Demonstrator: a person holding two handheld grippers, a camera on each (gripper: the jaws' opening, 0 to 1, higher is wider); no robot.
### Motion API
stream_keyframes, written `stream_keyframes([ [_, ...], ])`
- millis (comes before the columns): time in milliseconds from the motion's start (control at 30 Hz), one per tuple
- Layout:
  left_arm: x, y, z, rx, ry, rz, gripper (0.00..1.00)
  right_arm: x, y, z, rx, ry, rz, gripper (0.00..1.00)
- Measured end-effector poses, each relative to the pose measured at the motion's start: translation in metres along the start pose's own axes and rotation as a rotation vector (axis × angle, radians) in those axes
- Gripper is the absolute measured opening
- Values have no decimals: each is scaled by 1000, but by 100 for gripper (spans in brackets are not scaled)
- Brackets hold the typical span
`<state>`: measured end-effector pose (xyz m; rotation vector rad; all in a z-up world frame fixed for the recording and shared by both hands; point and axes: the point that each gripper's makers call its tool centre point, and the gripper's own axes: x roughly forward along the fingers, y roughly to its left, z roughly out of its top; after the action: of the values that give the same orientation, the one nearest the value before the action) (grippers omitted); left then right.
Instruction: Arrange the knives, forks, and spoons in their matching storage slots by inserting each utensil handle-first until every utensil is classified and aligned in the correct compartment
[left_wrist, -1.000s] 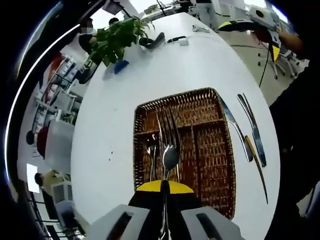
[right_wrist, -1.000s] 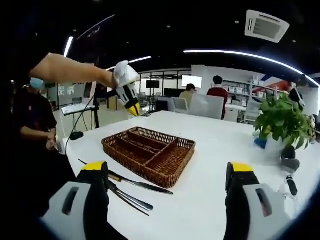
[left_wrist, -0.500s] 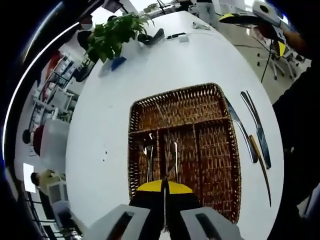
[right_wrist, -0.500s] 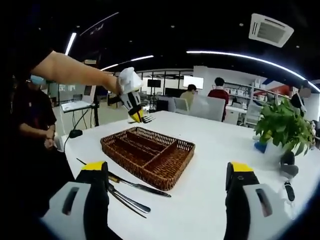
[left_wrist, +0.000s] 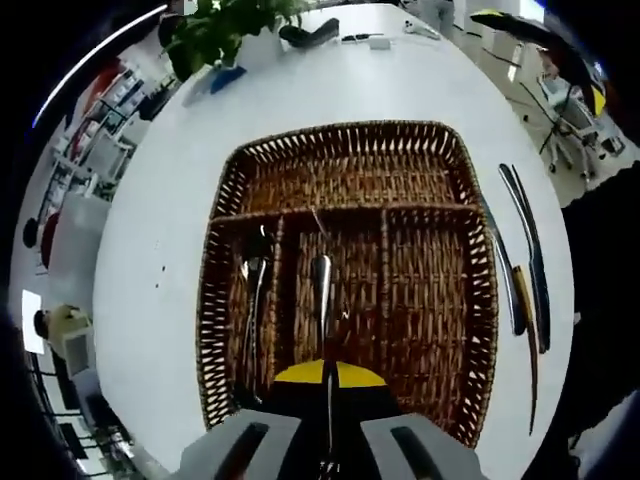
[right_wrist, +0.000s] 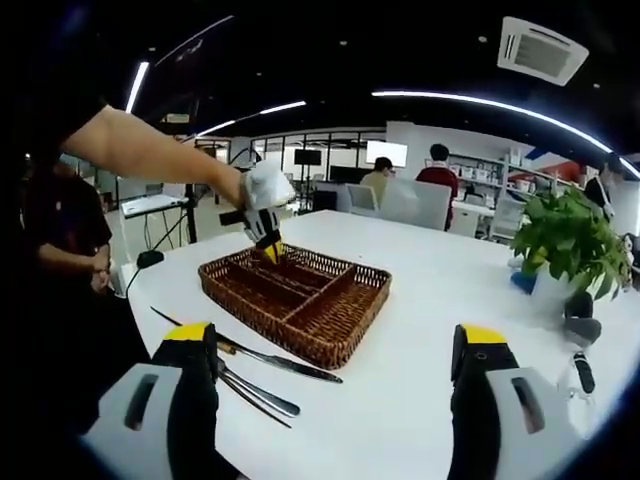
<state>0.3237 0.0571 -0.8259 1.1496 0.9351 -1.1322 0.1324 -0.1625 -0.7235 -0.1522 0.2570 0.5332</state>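
Note:
A brown wicker basket (left_wrist: 345, 128) with long slots lies on the white table, below my left gripper (left_wrist: 328, 378). That gripper is shut on a metal fork (left_wrist: 321, 280), which I see nearly end-on with its head over the basket's middle slot. Another metal utensil (left_wrist: 253, 285) lies in the leftmost slot. Three knives (left_wrist: 530, 255) rest on the table to the right of the basket. In the right gripper view, the left gripper (right_wrist: 262, 218) hovers at the basket (right_wrist: 345, 322), and knives (right_wrist: 275, 362) lie in front. My right gripper (right_wrist: 335, 340) is open with nothing between its fingers.
A potted plant (left_wrist: 215, 28) (right_wrist: 565, 235) stands at the table's far end beside small dark objects (left_wrist: 310, 34) (right_wrist: 580, 330). A person (right_wrist: 60, 235) stands at the table's left edge. Others sit at desks (right_wrist: 435, 185) behind.
My left gripper has come down closer to the basket, bringing the fork from above it down to the middle slot. The right gripper has stayed put.

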Motion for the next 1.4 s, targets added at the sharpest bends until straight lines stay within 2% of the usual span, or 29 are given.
stream_keyframes([
  [200,17,-8,2,-18,10,-35,0,-1,1,-11,10,30,1,99],
  [533,39,-6,8,-96,10,-35,0,-2,-2,-12,4,41,3,99],
  [733,42,-3,8,-59,-5,-2,0,-2,-1,-15,7,50,0,99],
  [767,43,-2,7,-37,-1,4,0,-2,0,-15,5,53,1,99],
  [833,43,5,5,27,13,56,0,0,1,-16,4,54,1,99],
  [867,43,12,2,91,35,101,0,0,1,-15,5,51,3,99],
  [933,45,16,-4,135,59,129,0,1,3,-13,4,49,5,99],
  [967,45,17,-2,134,45,131,0,1,4,-12,0,48,7,99],
  [1000,43,16,1,63,15,109,0,2,5,-12,-4,48,9,99],
  [1067,43,16,-1,105,19,118,0,2,5,-11,-5,48,10,99],
  [1167,39,11,-1,111,30,112,0,1,4,-10,-6,46,6,99],
  [1300,38,9,-1,57,48,93,0,1,6,-11,-6,46,7,99],
  [1400,37,4,-1,55,82,88,0,2,9,-15,-7,57,15,99],
])
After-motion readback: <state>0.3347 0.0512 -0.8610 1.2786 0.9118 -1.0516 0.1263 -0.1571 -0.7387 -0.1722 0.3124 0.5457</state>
